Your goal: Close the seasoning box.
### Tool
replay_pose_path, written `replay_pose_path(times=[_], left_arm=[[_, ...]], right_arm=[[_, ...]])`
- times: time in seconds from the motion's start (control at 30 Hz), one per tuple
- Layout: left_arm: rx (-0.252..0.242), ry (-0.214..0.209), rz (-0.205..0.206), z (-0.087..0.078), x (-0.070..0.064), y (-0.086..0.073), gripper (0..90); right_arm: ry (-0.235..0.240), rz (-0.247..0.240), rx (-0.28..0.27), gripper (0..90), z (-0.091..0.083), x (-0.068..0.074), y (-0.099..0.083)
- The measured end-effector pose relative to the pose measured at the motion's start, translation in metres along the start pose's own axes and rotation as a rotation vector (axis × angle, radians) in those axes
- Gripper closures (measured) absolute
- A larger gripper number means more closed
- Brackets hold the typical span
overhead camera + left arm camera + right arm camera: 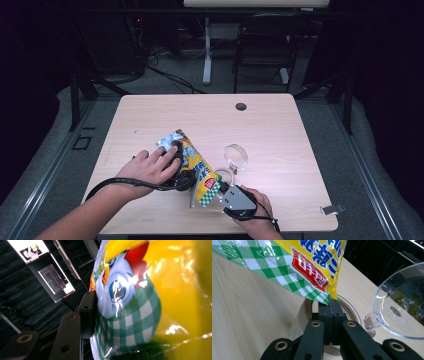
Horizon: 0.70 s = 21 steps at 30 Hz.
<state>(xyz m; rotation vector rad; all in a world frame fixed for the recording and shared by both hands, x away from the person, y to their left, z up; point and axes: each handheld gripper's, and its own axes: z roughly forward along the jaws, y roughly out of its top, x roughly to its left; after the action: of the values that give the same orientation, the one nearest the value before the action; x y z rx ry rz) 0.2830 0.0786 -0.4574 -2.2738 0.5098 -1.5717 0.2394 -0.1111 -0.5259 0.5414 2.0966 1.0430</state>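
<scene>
At the lower middle of the high view a yellow snack bag (192,162) with a green-check end lies slanted on the bench (280,125), held at both ends. The right tool (331,302) is closed on the bag's bottom corner; in the right gripper view its two black jaws meet with the seam pinched between them, just above a pale ring (303,312) on the bench and beside a clear plastic lid (402,312) at the right edge. The left tool (176,159) grips the bag (130,315) farther up; in the left gripper view one jaw presses flat against the glossy printed side, and the other is hidden behind the bag, so I judge it clamped on the bag rather than merely touching it.

The work looks like pulling the bag open or tearing it. To do it well, I would keep the right tool's bite deep on the seam, since a shallow hold on slick foil may slip. The left tool should hold the body firmly without crushing the contents. Pull the two apart steadily, away from the lid, so that nothing gets knocked across the bench.
</scene>
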Motion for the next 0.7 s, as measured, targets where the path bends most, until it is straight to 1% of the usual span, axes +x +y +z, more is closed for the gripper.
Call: replay_pose_path(times=[0.03, 0.2, 0.27, 0.47, 0.6, 0.7], left_arm=[[0.002, 0.013, 0.003, -0.0003, -0.0006, 0.0002, 58.2], [0.003, 0.029, 0.018, -0.0011, -0.0006, 0.0012, 58.8], [0.004, 0.031, 0.026, -0.0015, -0.0006, 0.0017, 60.1], [0.002, 0.029, 0.026, -0.0020, -0.0012, 0.0015, 60.4], [0.002, 0.048, 0.044, -0.0033, -0.0006, 0.0020, 60.5], [0.003, 0.050, 0.051, -0.0035, -0.0007, 0.0020, 60.5]], right_arm=[[0.000, 0.001, 0.000, 90.0, 0.0001, 0.0000, -0.0001], [-0.001, 0.003, 0.000, 90.0, 0.0001, -0.0002, -0.0003], [-0.002, 0.003, 0.000, 90.0, 0.0002, -0.0001, -0.0004], [-0.002, 0.004, -0.002, 90.0, 0.0003, 0.0000, -0.0006], [-0.004, 0.004, -0.004, 90.0, 0.0005, 0.0001, -0.0008], [-0.004, 0.002, -0.003, 90.0, 0.0006, 0.0001, -0.0008]])
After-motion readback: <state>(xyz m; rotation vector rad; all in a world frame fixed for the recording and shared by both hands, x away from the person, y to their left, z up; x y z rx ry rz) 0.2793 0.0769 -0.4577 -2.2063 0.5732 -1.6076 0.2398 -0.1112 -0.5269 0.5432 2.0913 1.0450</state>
